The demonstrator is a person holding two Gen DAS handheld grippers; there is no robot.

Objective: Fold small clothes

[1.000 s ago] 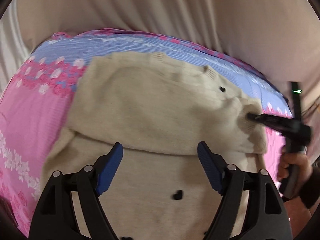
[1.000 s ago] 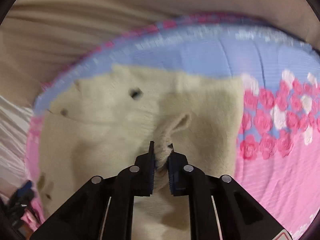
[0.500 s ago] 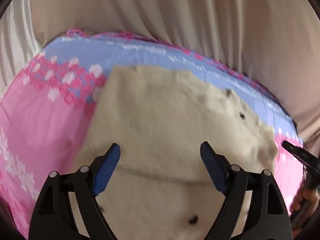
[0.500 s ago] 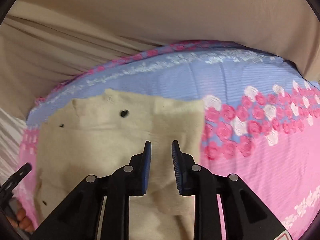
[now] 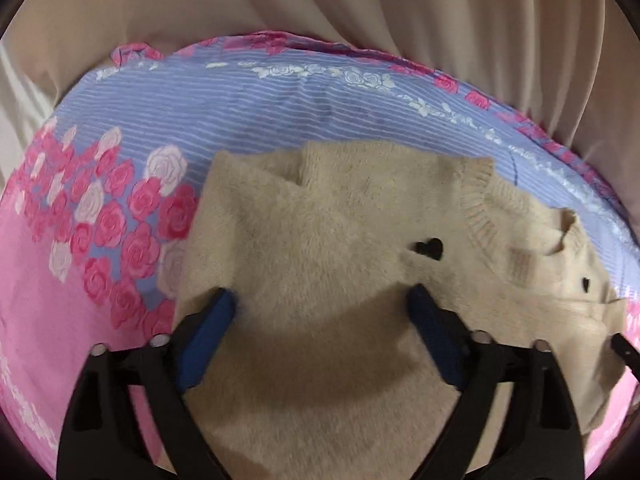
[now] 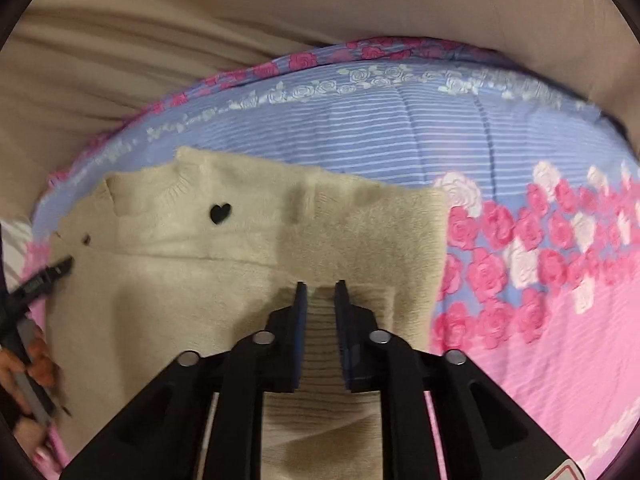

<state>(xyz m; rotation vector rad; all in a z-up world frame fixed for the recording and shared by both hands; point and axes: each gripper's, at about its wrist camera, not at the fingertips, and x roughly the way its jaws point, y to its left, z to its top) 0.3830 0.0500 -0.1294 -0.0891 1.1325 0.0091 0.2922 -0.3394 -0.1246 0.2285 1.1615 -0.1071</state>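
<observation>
A small fuzzy cream sweater [image 5: 340,264] with black heart marks lies on the flowered sheet, its sleeves folded in over the body. My left gripper [image 5: 320,300] is wide open, its blue pads low over the sweater's middle. In the right wrist view the same sweater [image 6: 208,280] fills the left and centre. My right gripper [image 6: 320,292] is open by a narrow gap and empty, its tips just over the ribbed cuff of the folded sleeve [image 6: 320,344]. The other gripper's tip shows at the far left [image 6: 48,276] with the hand holding it.
The sheet [image 5: 100,320] is pink with a blue striped band [image 6: 400,128] and rose prints. Beige draped curtain [image 5: 320,0] hangs behind the far edge. The right gripper's tip shows at the edge of the left wrist view [image 5: 624,352].
My right gripper let go of the sleeve it pinched and now stands slightly open over it. My left gripper moved forward and lower over the sweater, still open.
</observation>
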